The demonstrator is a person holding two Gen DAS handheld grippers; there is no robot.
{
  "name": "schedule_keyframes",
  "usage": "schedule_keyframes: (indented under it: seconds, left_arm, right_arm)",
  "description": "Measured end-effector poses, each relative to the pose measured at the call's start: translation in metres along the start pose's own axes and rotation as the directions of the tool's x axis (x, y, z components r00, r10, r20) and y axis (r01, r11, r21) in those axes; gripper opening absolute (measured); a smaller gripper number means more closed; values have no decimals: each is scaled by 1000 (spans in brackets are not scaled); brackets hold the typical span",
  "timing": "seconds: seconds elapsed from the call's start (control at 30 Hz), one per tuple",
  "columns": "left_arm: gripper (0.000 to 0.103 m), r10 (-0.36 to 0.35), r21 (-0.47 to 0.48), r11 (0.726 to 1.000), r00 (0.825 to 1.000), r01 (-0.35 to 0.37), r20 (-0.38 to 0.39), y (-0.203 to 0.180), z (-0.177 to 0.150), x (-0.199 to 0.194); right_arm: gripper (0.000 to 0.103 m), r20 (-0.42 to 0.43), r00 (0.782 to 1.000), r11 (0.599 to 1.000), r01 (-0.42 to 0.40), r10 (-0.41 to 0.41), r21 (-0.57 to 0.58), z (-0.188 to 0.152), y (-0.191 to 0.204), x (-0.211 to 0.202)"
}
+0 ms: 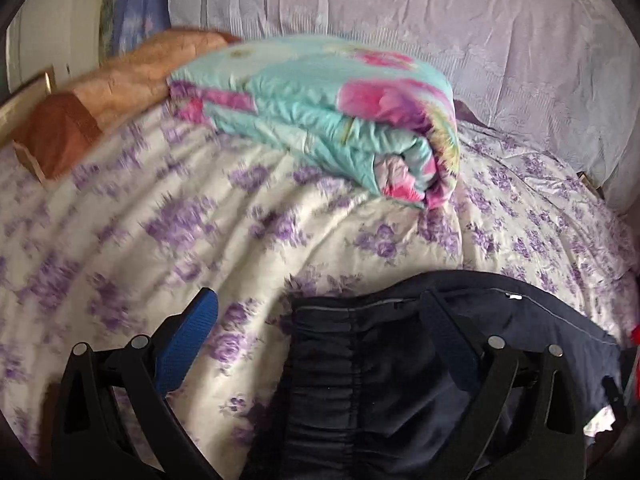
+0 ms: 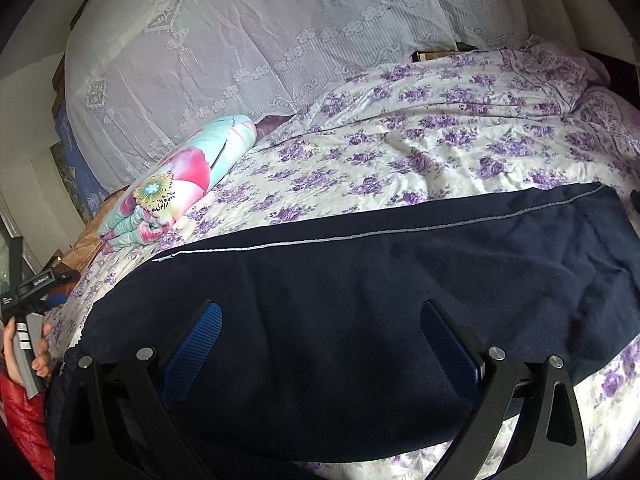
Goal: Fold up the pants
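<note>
Dark navy pants with a thin grey side stripe lie flat across a bed with a purple-flowered sheet. In the left wrist view their gathered elastic waistband lies at the bottom centre. My left gripper is open and empty, just above the waistband end; its right finger is over the pants, its left finger over the sheet. My right gripper is open and empty, hovering over the middle of the pants legs. The left gripper's handle and the hand holding it show at the left edge of the right wrist view.
A folded turquoise and pink flowered quilt lies on the bed beyond the pants, also in the right wrist view. An orange-brown pillow sits at the far left. A white lace-covered wall or headboard backs the bed.
</note>
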State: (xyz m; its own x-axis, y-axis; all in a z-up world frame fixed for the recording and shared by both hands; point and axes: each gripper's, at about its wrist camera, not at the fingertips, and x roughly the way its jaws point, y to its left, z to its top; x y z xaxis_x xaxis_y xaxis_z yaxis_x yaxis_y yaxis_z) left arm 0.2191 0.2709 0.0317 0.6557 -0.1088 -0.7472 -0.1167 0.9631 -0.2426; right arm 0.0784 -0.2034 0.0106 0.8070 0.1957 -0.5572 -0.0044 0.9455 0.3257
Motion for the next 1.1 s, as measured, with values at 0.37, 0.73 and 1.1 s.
schedule_keyframes:
  seconds: [0.37, 0.73, 1.1]
  left_arm:
    - [98, -209, 37, 975, 959, 220, -190, 14, -13, 47]
    - [74, -334, 11, 939, 918, 344, -214, 13, -12, 53]
    - [70, -322, 44, 940, 921, 339, -219, 10, -16, 53]
  right_arm:
    - [100, -35, 998, 999, -42, 43, 28, -1, -4, 10]
    - [100, -34, 998, 999, -47, 48, 21, -1, -2, 9]
    - [100, -27, 996, 993, -86, 89, 76, -1, -11, 10]
